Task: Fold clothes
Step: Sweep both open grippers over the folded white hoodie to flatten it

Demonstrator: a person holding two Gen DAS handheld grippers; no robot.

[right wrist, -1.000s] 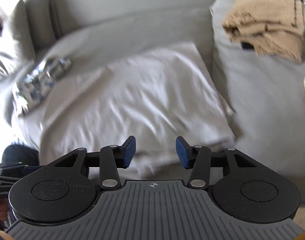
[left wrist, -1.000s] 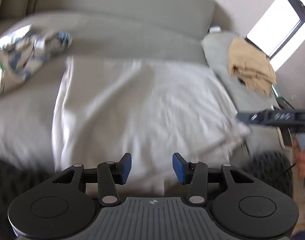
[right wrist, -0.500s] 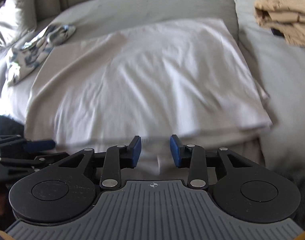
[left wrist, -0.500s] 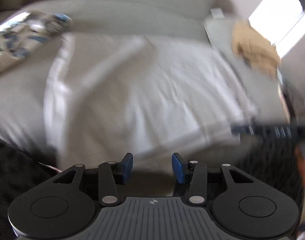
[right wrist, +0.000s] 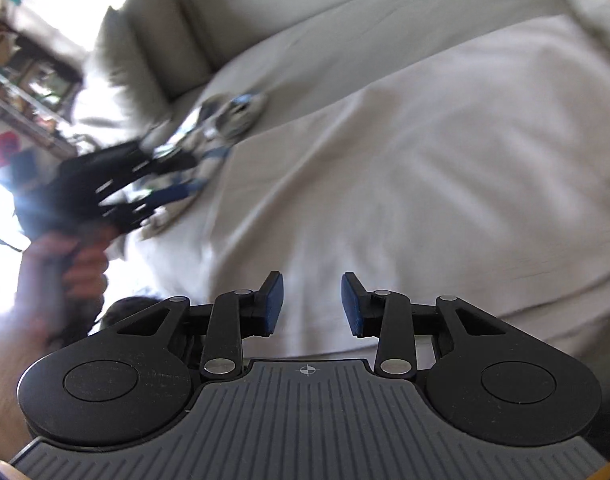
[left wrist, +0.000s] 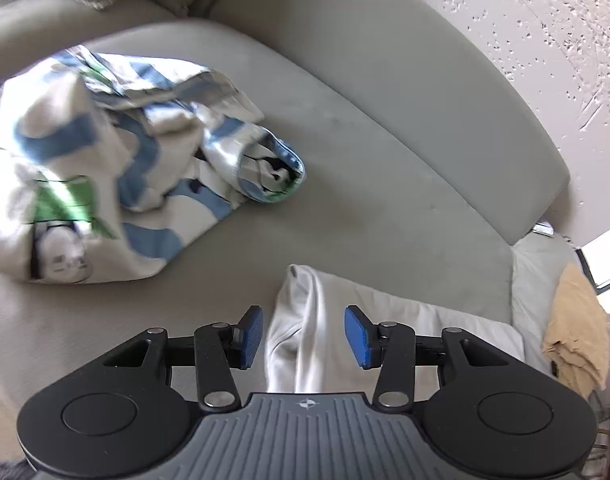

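My left gripper (left wrist: 303,332) and right gripper (right wrist: 308,302) both gape over the white garment (right wrist: 425,168), a crumpled blue-striped garment (left wrist: 105,168) upper left, tan clothes (left wrist: 577,332) far right.

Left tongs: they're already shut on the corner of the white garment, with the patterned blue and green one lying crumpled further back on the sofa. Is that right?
Not quite. The left wrist view shows the left tongs open, the blue pads apart on either side of the raised corner of the white garment, not clamped on it. The rest holds: the patterned blue and green garment lies crumpled further back on the sofa.
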